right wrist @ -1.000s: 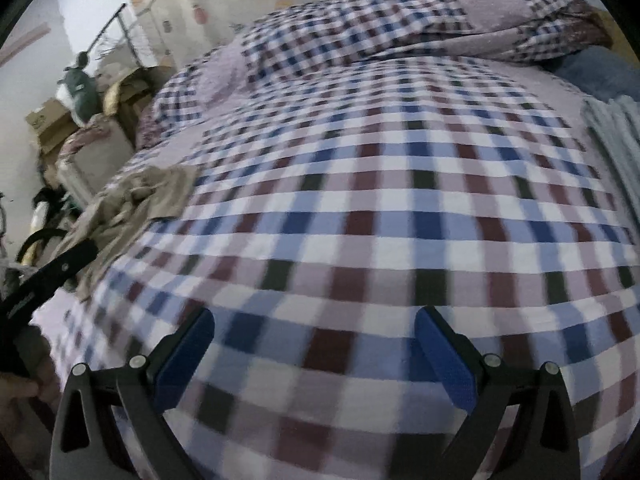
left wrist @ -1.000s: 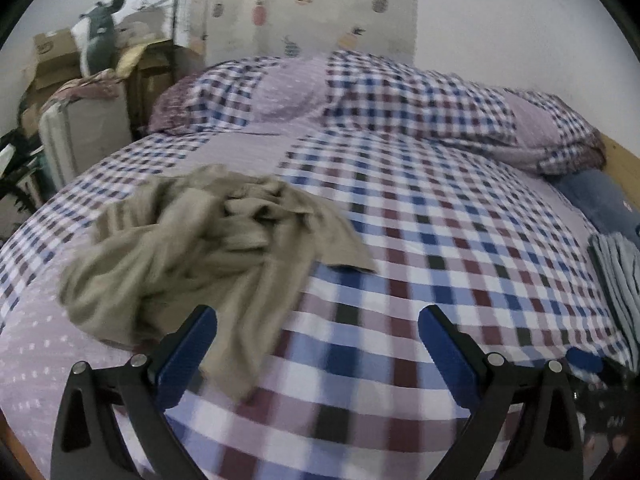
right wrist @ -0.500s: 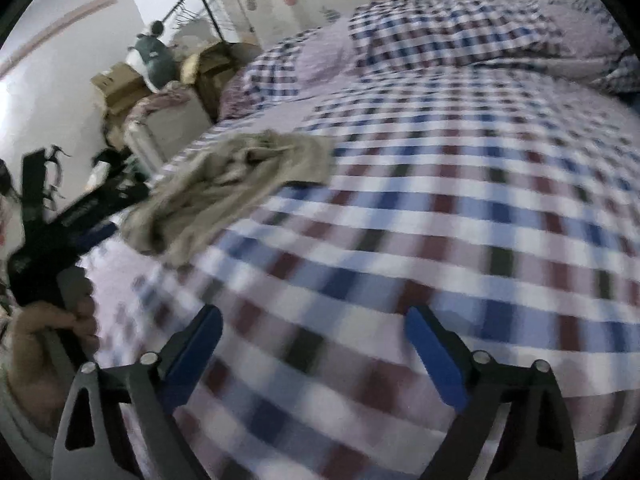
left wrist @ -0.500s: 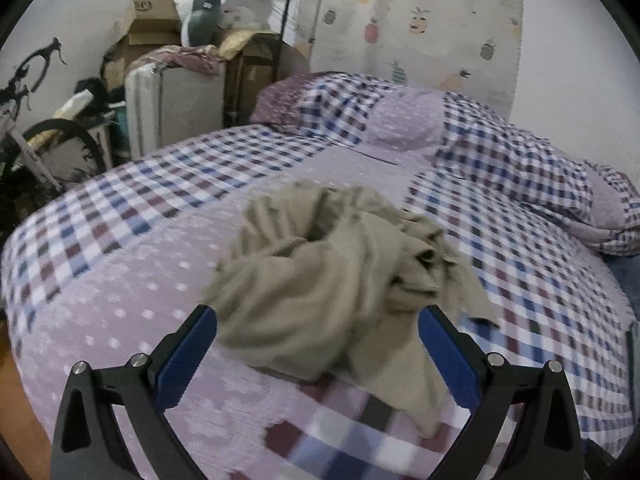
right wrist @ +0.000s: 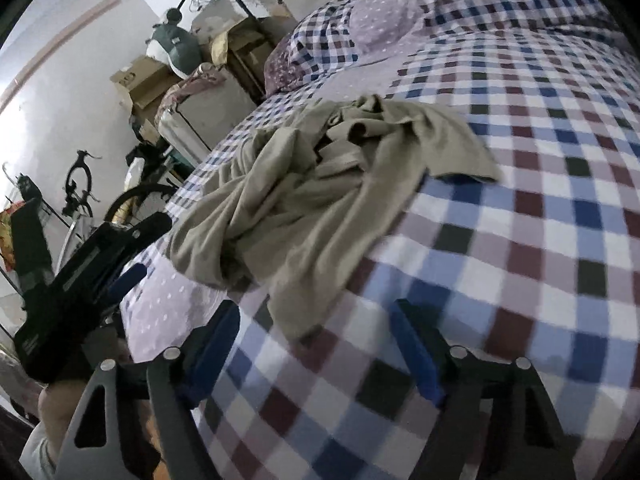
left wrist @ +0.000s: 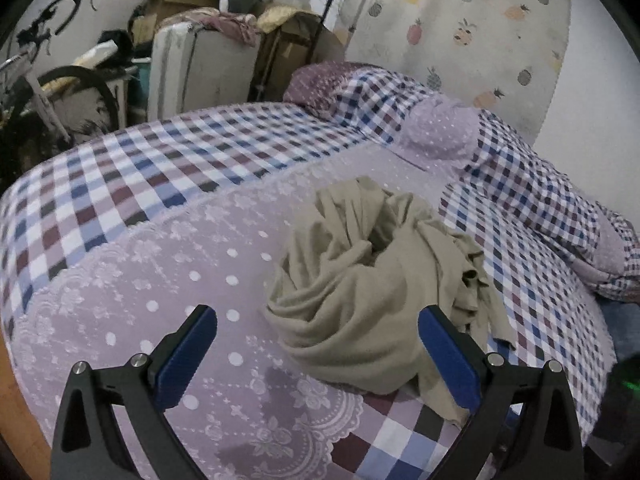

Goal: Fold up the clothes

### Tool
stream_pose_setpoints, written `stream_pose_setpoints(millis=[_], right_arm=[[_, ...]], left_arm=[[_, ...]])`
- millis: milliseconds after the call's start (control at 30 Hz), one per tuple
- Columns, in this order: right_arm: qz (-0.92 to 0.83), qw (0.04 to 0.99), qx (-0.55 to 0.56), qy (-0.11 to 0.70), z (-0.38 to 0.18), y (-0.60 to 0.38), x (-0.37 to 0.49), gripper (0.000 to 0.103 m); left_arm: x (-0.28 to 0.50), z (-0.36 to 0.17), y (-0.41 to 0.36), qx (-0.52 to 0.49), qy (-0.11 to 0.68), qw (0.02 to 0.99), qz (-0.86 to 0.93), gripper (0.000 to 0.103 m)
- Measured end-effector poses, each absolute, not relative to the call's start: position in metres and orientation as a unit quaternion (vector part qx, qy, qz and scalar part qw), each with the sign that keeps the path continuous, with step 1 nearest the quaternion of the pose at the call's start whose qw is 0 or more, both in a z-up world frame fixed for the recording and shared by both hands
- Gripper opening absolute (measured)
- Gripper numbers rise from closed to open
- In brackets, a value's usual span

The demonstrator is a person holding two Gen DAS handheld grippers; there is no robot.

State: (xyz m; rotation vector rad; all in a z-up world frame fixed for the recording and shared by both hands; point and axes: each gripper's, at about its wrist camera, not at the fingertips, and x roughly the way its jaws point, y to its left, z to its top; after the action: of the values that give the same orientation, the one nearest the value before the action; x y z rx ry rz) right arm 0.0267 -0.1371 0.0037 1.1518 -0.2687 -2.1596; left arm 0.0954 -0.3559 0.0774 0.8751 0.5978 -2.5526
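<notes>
- Biggest thing here is the bed with the checked blue, maroon and white cover [left wrist: 208, 168], which has a lilac dotted, lace-print panel running down it. Plaid pillows [left wrist: 400, 100] are piled at the head.
- Behind it there's a corner full of clutter: an off-white suitcase [left wrist: 200, 68], cardboard boxes and a bicycle [left wrist: 52, 92]. None of it matters for the job.
- The thing to fold is the crumpled beige-khaki soft cotton garment [left wrist: 360, 292]. It sits in a bunched heap near the foot of the bed, partly on the lilac panel and partly on the checks. It's nowhere near flat or folded, and I can't pick out a hem or sleeve in that wad.
- What's changed: a second ago the left camera had the heap off to its left, and now it sits dead ahead, nearly between the fingers. The right view had mostly bare checks, and now the heap fills its middle. So both tools have swung in on it.
- The left gripper [left wrist: 318, 354] has its blue-padded jaws spread wide and holds nothing, with the near edge of the cloth just beyond the tips.
- The right gripper [right wrist: 316, 344] is also parted and empty, with a drooping flap of cloth just ahead.
- My read: this is lining up for a grab, probably to shake it out flat.
</notes>
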Motion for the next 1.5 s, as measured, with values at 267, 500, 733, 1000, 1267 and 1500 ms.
stream_pose_setpoints(millis=[267, 500, 733, 1000, 1267, 1500], right_arm=[[-0.854, 0.273, 0.443, 0.03, 0.001, -0.186, 0.023, 0.007], [-0.881, 0.225, 0.411, 0.068, 0.026, -0.146, 0.036, 0.005], [-0.906, 0.157, 0.392, 0.037, 0.055, -0.054, 0.038, 0.004], [-0.923, 0.094, 0.373, 0.011, 0.078, 0.035, 0.047, 0.004], [-0.944, -0.024, 0.329, -0.026, 0.109, 0.162, 0.06, 0.004], [-0.931, -0.144, 0.312, -0.127, 0.109, 0.289, 0.072, 0.004]], left_arm=[[0.081, 0.06, -0.353, 0.356, 0.215, 0.157, -0.896, 0.071], [0.086, 0.062, -0.355, 0.345, 0.244, 0.154, -0.893, 0.045], [0.087, 0.065, -0.348, 0.336, 0.24, 0.151, -0.898, 0.027], [0.073, 0.076, -0.314, 0.334, 0.192, 0.099, -0.918, 0.02], [0.061, 0.09, -0.242, 0.317, 0.141, -0.042, -0.937, 0.019], [0.066, 0.099, -0.162, 0.3, 0.058, -0.142, -0.942, 0.019]])
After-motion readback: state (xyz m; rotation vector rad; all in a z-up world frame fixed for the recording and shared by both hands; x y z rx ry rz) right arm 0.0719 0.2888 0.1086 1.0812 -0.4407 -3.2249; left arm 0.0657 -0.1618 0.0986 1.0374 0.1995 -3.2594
